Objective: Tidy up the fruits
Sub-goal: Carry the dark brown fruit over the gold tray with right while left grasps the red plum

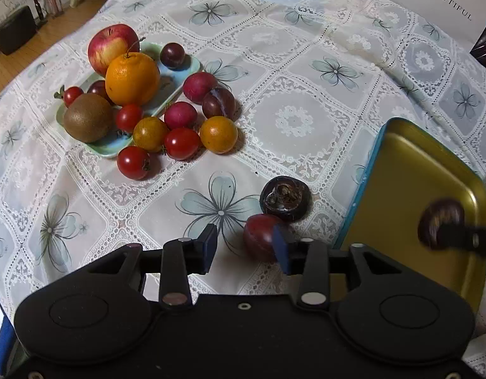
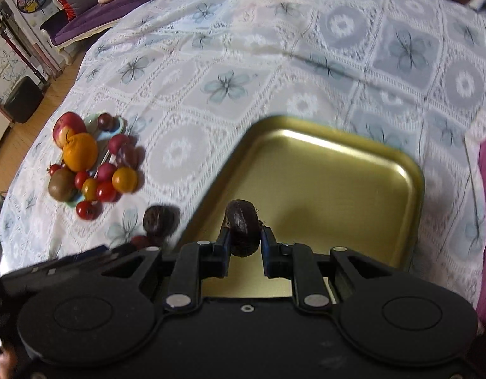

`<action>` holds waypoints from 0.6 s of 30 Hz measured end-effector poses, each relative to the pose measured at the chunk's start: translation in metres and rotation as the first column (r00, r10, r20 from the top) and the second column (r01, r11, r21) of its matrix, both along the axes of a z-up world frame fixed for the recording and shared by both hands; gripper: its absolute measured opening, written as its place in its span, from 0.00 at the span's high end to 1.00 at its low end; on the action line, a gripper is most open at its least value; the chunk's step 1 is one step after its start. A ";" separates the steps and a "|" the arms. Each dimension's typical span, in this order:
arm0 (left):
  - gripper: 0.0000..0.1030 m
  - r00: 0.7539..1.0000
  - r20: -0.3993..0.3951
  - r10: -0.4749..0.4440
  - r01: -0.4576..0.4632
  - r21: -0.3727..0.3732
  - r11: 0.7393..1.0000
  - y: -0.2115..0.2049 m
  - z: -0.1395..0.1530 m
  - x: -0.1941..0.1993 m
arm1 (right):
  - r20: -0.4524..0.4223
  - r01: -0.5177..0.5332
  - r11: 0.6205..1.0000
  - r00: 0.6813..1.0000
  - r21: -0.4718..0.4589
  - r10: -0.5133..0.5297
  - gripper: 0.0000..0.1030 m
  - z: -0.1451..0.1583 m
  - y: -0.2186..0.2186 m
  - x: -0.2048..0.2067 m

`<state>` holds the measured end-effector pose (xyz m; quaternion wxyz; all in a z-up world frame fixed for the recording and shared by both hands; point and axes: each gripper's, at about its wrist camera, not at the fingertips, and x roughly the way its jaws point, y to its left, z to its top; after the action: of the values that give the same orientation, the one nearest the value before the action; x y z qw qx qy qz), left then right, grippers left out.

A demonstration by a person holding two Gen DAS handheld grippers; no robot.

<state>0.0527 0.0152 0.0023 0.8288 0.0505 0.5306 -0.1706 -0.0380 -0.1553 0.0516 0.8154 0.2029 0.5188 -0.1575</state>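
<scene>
A gold tray (image 2: 353, 170) with a blue rim lies on the tablecloth; it also shows in the left wrist view (image 1: 410, 170). My right gripper (image 2: 244, 237) is shut on a dark brown water chestnut (image 2: 241, 224) and holds it over the tray's near part; that chestnut shows blurred in the left wrist view (image 1: 440, 224). My left gripper (image 1: 246, 246) is open. Its right finger touches a dark red plum (image 1: 260, 237). A second dark chestnut (image 1: 285, 199) lies on the cloth just beyond the plum.
A pale green plate (image 1: 180, 85) at the far left holds an apple (image 1: 109, 44), an orange (image 1: 132, 77), a kiwi (image 1: 88, 117) and small fruits. Tomatoes, plums and small oranges lie beside it. A white card (image 1: 441, 3) stands at the back right.
</scene>
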 end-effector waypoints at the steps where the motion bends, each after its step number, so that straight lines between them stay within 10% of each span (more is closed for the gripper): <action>1: 0.51 1.000 0.002 0.003 -0.003 0.006 1.000 -0.001 0.000 0.000 | -0.002 0.001 1.000 1.000 0.006 -0.001 0.82 -0.001 0.001 -0.003; 18: 0.44 0.999 -0.041 0.034 -0.032 0.048 0.998 -0.024 -0.013 0.000 | -0.026 0.032 0.999 0.999 -0.014 -0.033 0.82 -0.020 -0.002 -0.044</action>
<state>0.0528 -0.0088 -0.0105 0.8188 0.0577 0.5522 -0.1455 -0.0824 -0.1569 0.0321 0.8073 0.2036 0.5248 -0.1770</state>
